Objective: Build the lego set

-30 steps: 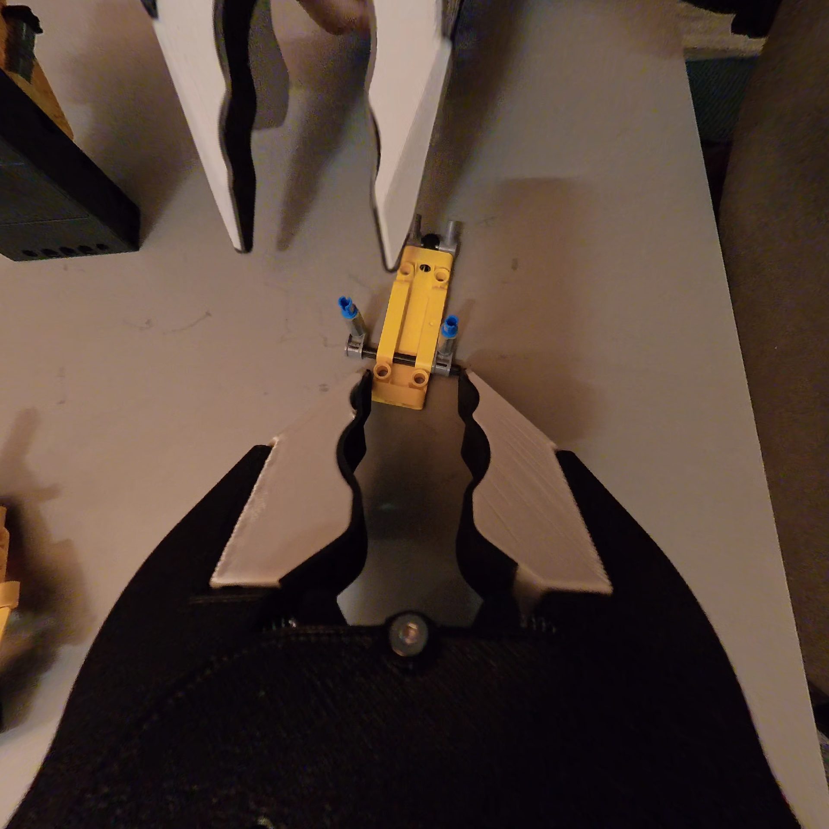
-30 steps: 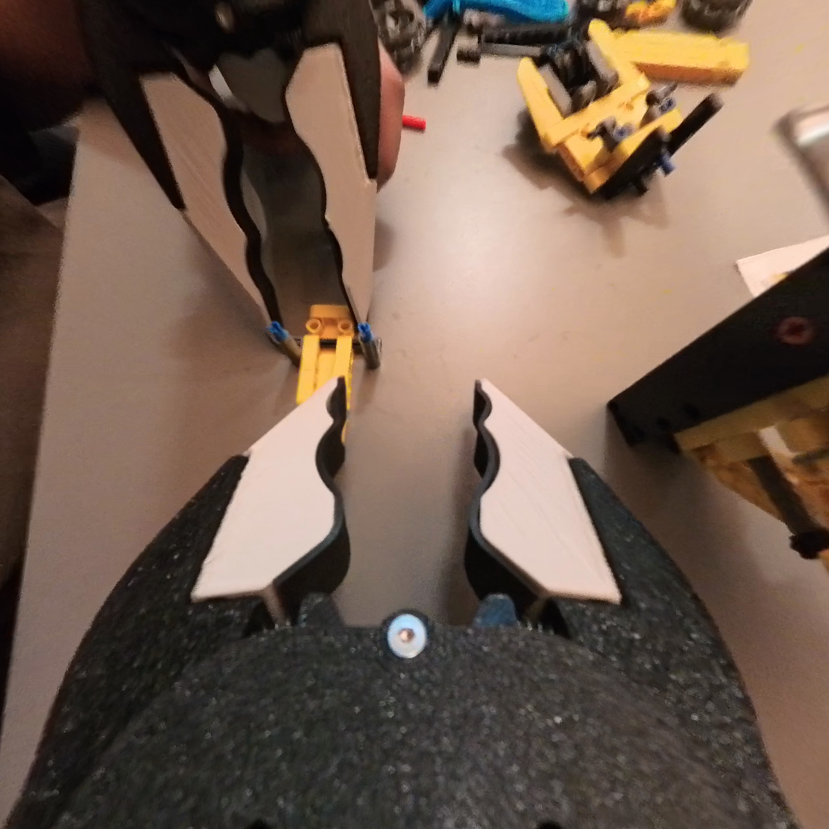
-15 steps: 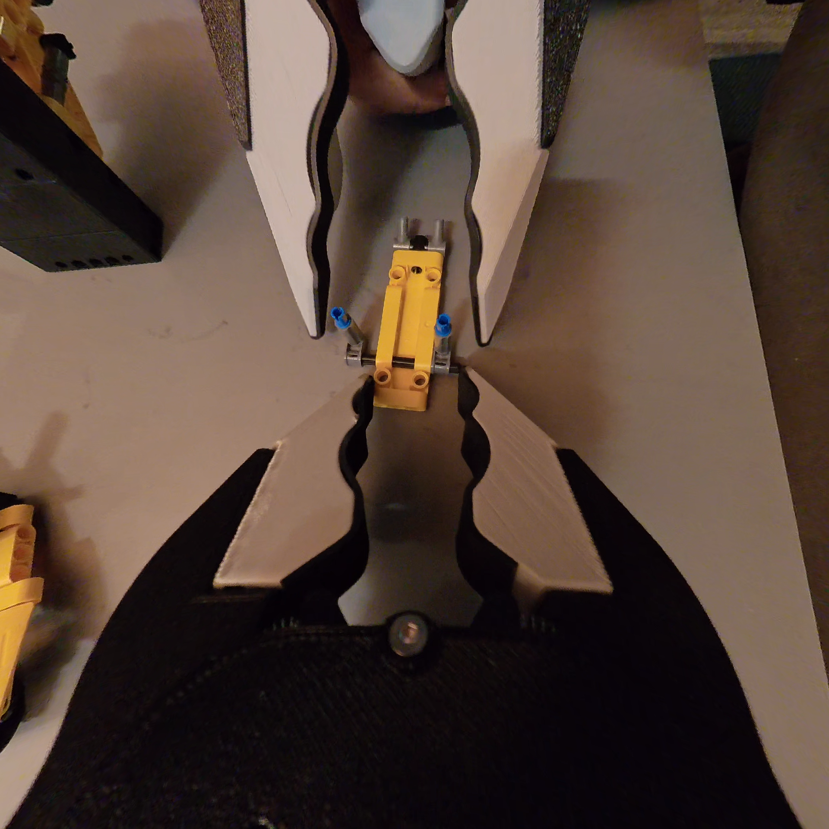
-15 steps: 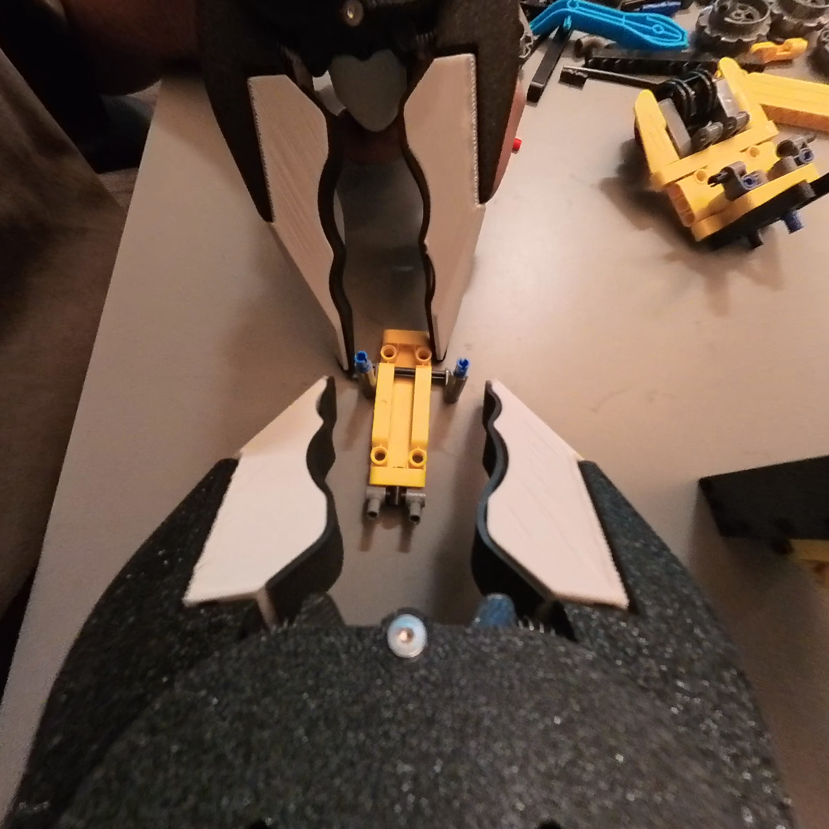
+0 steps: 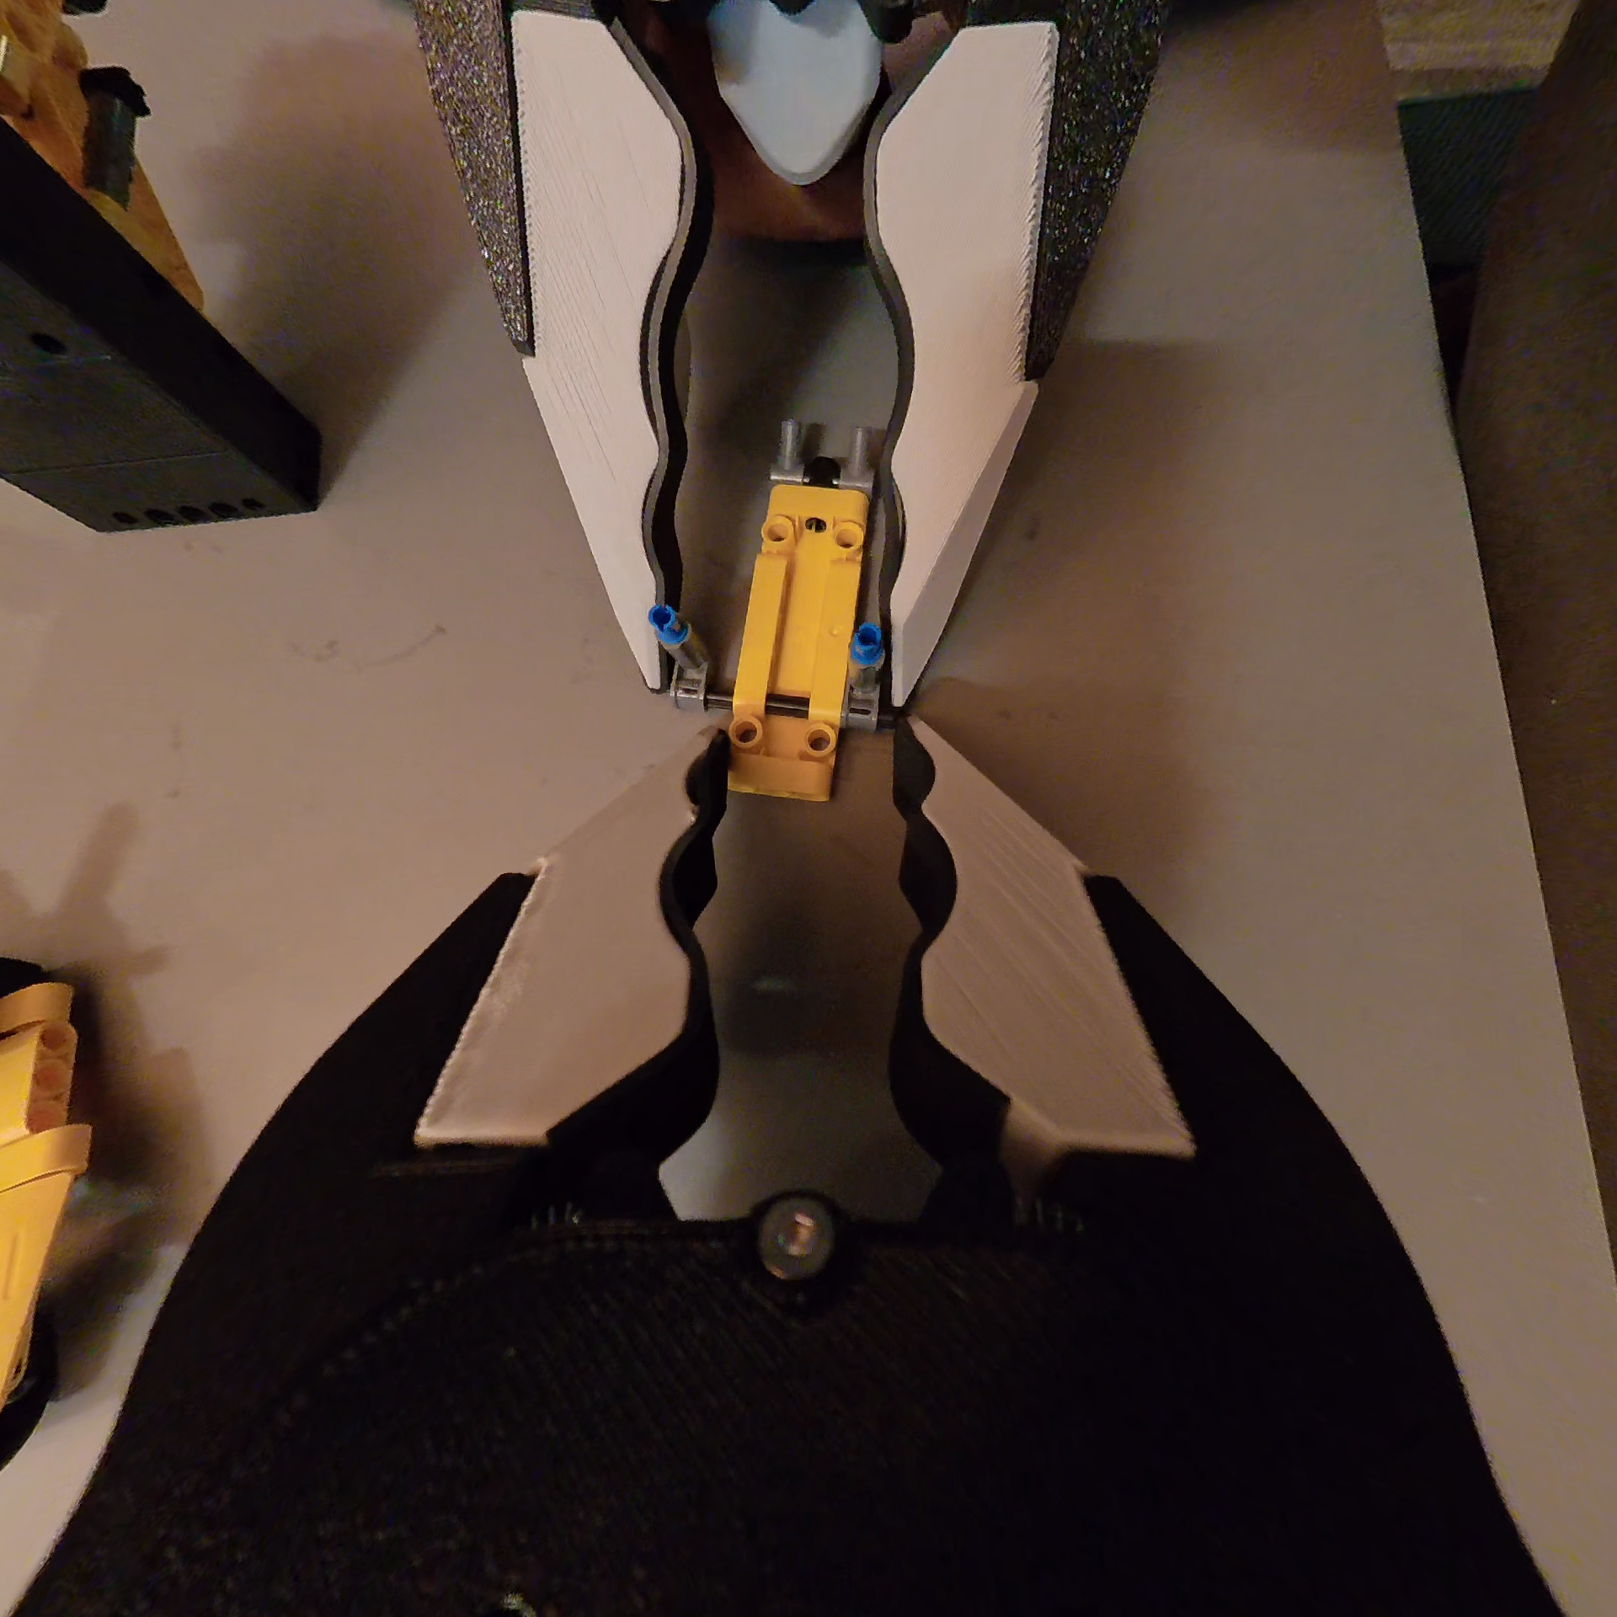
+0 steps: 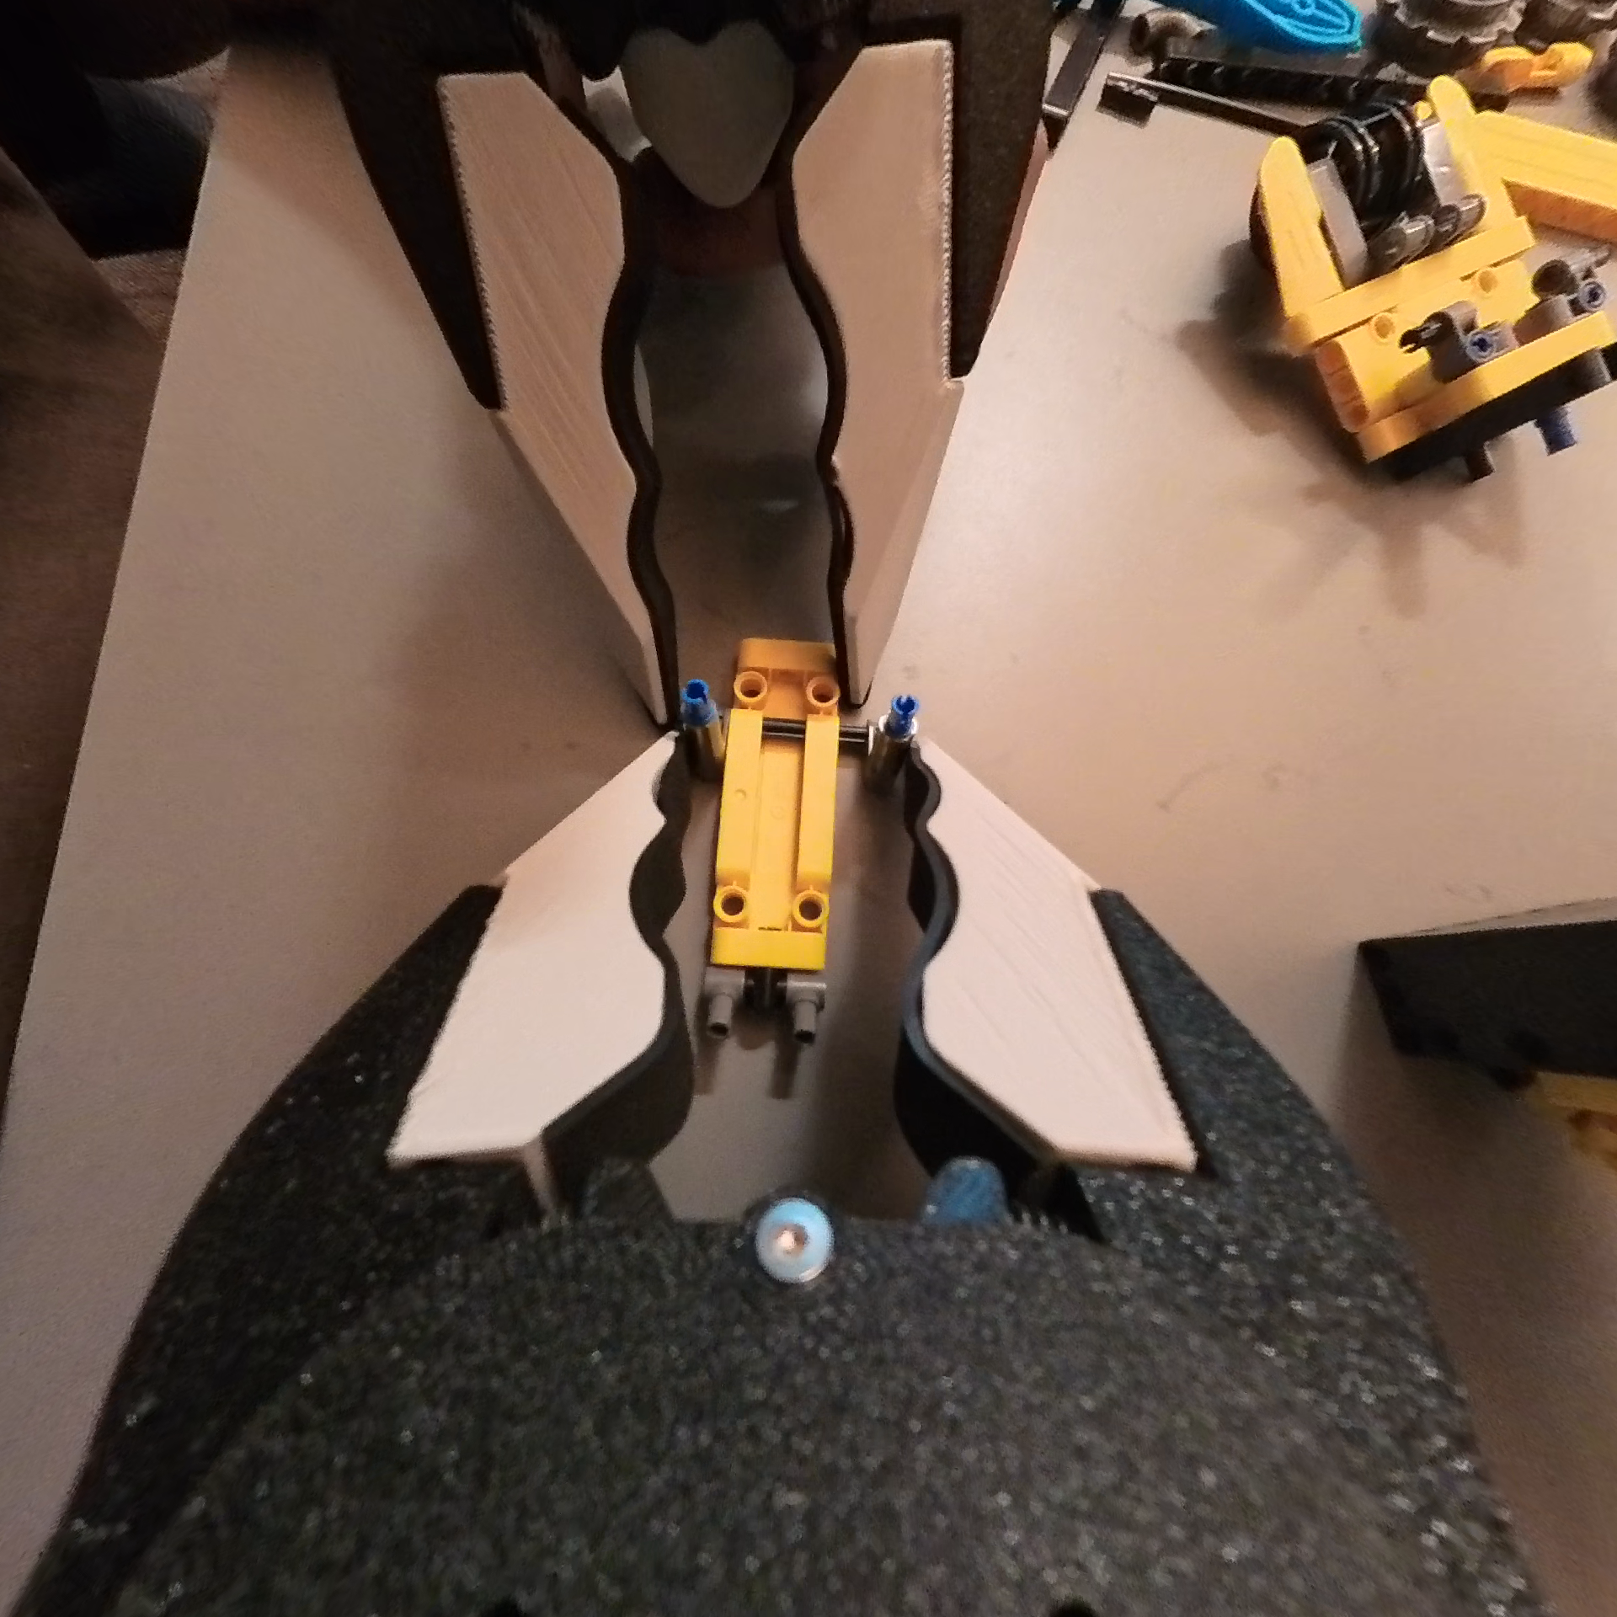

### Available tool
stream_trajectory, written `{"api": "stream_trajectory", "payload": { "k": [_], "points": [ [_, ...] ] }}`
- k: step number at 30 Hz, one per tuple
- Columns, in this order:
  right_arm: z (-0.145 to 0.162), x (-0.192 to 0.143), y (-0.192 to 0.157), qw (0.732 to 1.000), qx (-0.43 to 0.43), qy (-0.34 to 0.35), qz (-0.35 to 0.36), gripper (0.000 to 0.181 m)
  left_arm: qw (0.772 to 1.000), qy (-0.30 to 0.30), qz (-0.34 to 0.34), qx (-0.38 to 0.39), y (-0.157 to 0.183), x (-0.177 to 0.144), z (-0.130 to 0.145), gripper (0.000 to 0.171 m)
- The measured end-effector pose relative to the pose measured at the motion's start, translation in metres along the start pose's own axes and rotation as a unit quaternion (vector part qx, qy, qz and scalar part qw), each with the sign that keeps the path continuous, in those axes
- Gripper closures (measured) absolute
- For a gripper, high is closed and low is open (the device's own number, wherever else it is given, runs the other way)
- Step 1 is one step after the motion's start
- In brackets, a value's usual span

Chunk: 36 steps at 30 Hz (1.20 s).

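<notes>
A small yellow brick assembly (image 5: 801, 630) with grey connectors and blue pins lies flat on the pale table (image 5: 1181, 612). My left gripper (image 5: 809, 744) is open, and its fingertips flank the assembly's near end. My right gripper (image 5: 779, 682) comes in from the opposite side, open, with its fingers along both sides of the assembly. In the right wrist view the assembly (image 6: 770, 831) lies between my right gripper's (image 6: 792, 752) open fingers, and the left gripper (image 6: 759, 704) faces it tip to tip. Neither gripper is closed on the assembly.
A black box (image 5: 131, 420) stands at the left; it also shows in the right wrist view (image 6: 1487, 989). A larger yellow brick model (image 6: 1417, 289) and loose parts (image 6: 1269, 35) lie beyond. The table edge (image 5: 1452, 700) runs close on the right. My left and right fingertips are right by each other. The larger yellow brick model (image 6: 1417, 289) is about 15 centimetres from both grippers' fingertips.
My right gripper has moved in over the yellow assembly, from beside its far end to straddling it. My left gripper and the assembly have barely moved.
</notes>
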State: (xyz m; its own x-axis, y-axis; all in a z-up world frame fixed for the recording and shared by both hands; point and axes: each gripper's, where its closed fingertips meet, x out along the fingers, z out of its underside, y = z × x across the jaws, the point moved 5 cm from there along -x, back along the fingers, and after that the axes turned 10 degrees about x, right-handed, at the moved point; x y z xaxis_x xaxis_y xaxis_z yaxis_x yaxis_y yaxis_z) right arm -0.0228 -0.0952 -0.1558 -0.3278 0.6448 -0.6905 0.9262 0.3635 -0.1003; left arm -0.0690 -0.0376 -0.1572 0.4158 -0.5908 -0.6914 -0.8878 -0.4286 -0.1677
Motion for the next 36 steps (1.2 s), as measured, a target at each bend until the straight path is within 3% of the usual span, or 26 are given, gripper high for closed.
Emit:
{"api": "stream_trajectory", "payload": {
  "k": [36],
  "points": [
    [0.0011, -0.0006, -0.001, 1.0, 0.003, 0.0, -0.012, 0.136, 1.0, 0.001, 0.009, 0.0, 0.0009, 0.001, -0.0007, 0.137]
  ]
}}
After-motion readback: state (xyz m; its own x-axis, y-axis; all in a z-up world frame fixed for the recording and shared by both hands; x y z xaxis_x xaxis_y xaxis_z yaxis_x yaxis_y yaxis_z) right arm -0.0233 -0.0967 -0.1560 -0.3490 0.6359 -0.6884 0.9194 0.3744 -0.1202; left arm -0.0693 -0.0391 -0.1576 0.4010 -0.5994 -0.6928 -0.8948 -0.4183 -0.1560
